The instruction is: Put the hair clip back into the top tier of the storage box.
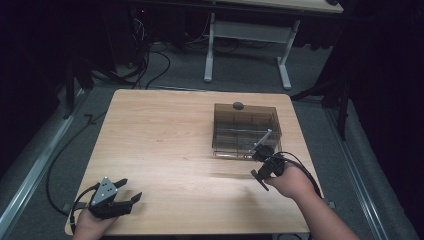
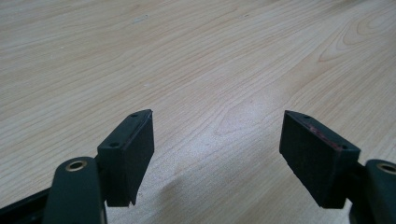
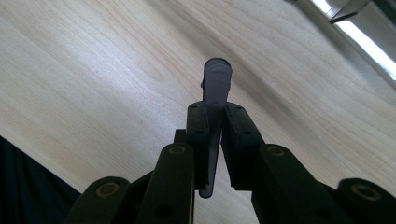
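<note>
Pinching a grey stick (image 3: 217, 93), right tool (image 1: 263, 150) nears box (image 1: 246, 131); left tool (image 2: 217, 158) gapes empty.

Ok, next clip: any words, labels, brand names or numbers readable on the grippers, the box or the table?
None can be read.
Clear compartment box: no label or print visible.
Flat grey piece clamped in the right gripper: unmarked.
Left gripper, open over the wooden table: plain black pads, no text.
</note>
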